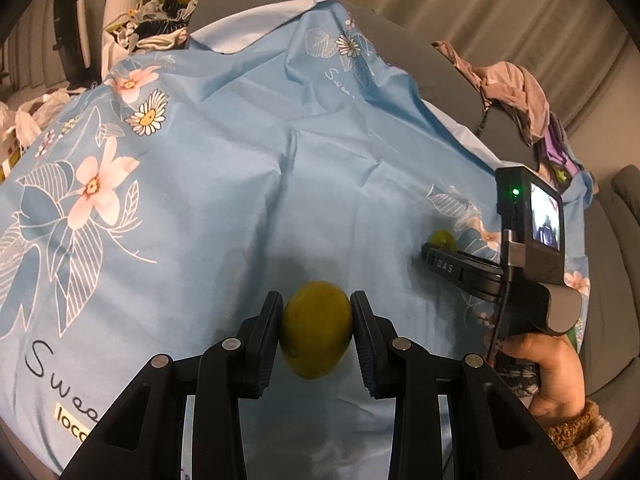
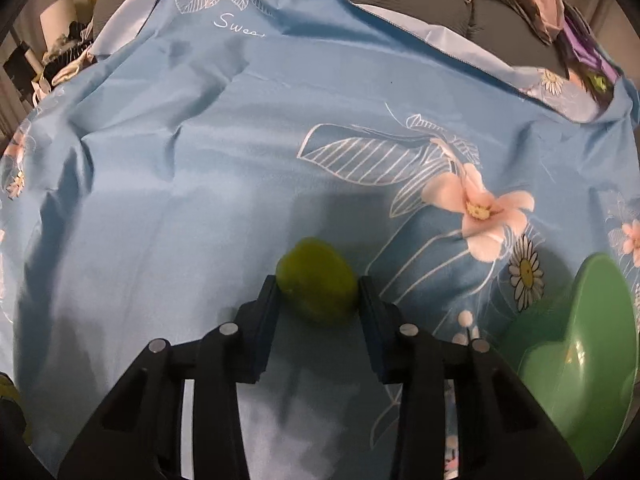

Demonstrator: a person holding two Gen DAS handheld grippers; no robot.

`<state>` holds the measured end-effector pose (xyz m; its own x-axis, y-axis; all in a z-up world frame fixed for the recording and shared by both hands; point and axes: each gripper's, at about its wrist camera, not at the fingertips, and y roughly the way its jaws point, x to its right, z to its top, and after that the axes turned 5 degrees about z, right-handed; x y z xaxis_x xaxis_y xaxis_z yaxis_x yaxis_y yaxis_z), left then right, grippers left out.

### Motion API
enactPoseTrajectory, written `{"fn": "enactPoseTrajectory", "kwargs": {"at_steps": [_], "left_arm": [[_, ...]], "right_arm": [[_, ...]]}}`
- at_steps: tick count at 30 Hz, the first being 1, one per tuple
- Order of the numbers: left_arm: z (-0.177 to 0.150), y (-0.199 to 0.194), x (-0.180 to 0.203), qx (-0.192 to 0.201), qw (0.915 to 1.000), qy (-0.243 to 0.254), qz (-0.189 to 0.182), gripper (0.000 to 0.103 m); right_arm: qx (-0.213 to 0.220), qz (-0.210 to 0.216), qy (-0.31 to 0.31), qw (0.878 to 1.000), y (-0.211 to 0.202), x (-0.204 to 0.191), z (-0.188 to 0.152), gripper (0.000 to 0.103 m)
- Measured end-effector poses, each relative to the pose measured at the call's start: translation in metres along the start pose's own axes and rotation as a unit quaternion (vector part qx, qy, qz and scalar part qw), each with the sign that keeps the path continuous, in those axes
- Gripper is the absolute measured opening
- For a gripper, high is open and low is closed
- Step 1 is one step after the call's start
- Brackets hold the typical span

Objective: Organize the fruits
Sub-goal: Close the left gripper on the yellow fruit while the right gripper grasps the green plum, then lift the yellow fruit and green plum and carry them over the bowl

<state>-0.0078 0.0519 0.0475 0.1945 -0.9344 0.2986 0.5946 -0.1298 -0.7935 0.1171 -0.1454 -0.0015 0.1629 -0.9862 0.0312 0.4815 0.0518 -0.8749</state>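
Note:
In the left wrist view my left gripper (image 1: 317,312) is shut on a yellow lemon (image 1: 316,330), held above the blue flowered cloth (image 1: 224,184). In the same view the right gripper's fingers (image 1: 436,258) reach left at the right side, with a green fruit (image 1: 443,239) at their tips. In the right wrist view my right gripper (image 2: 318,296) is shut on a green lime-like fruit (image 2: 318,282) just above the cloth (image 2: 200,160). A green bowl (image 2: 576,344) sits at the lower right of that view.
The cloth covers a grey sofa-like surface (image 1: 400,40). Pink and purple clothes (image 1: 516,92) are heaped at the back right. More clutter and bags (image 1: 152,28) lie at the back left. A grey cushion edge (image 1: 624,280) borders the right.

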Motion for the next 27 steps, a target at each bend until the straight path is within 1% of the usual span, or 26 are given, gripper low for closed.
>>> {"fn": "enactPoseTrajectory", "kwargs": {"at_steps": [4, 6, 10, 12, 14, 17, 19, 21, 23, 27], "left_arm": [[0.000, -0.001, 0.000, 0.003, 1.0000, 0.002, -0.003, 0.034], [0.000, -0.001, 0.000, 0.005, 1.0000, 0.003, -0.001, 0.034], [0.001, -0.001, -0.001, 0.004, 1.0000, 0.002, -0.007, 0.034], [0.002, -0.001, -0.001, 0.004, 0.9999, 0.002, -0.010, 0.034], [0.001, -0.002, 0.001, 0.005, 0.9999, 0.006, -0.011, 0.034], [0.000, -0.002, 0.005, 0.006, 0.9998, 0.011, -0.014, 0.034], [-0.001, -0.003, 0.007, 0.008, 0.9997, 0.012, -0.017, 0.034], [-0.002, -0.004, 0.008, 0.011, 0.9997, 0.017, -0.017, 0.034], [-0.002, -0.006, 0.008, 0.014, 0.9997, 0.015, -0.015, 0.034], [-0.003, -0.005, 0.009, 0.015, 0.9997, 0.010, -0.015, 0.034]], "right_arm": [[-0.001, 0.073, 0.028, 0.997, -0.008, 0.001, -0.007, 0.038], [0.002, 0.099, 0.031, 0.995, -0.014, -0.003, -0.014, 0.038], [0.012, 0.142, 0.044, 0.989, -0.034, -0.010, -0.033, 0.038], [0.023, 0.154, 0.049, 0.987, -0.046, -0.011, -0.042, 0.038], [0.033, 0.163, 0.061, 0.984, -0.060, -0.013, -0.058, 0.038], [0.038, 0.185, 0.077, 0.979, -0.066, -0.018, -0.076, 0.039], [0.031, 0.188, 0.066, 0.980, -0.061, -0.024, -0.077, 0.039], [0.026, 0.175, 0.057, 0.982, -0.054, -0.027, -0.074, 0.039], [0.019, 0.165, 0.055, 0.985, -0.047, -0.029, -0.074, 0.039], [0.001, 0.158, 0.058, 0.986, -0.032, -0.025, -0.074, 0.038]]}}
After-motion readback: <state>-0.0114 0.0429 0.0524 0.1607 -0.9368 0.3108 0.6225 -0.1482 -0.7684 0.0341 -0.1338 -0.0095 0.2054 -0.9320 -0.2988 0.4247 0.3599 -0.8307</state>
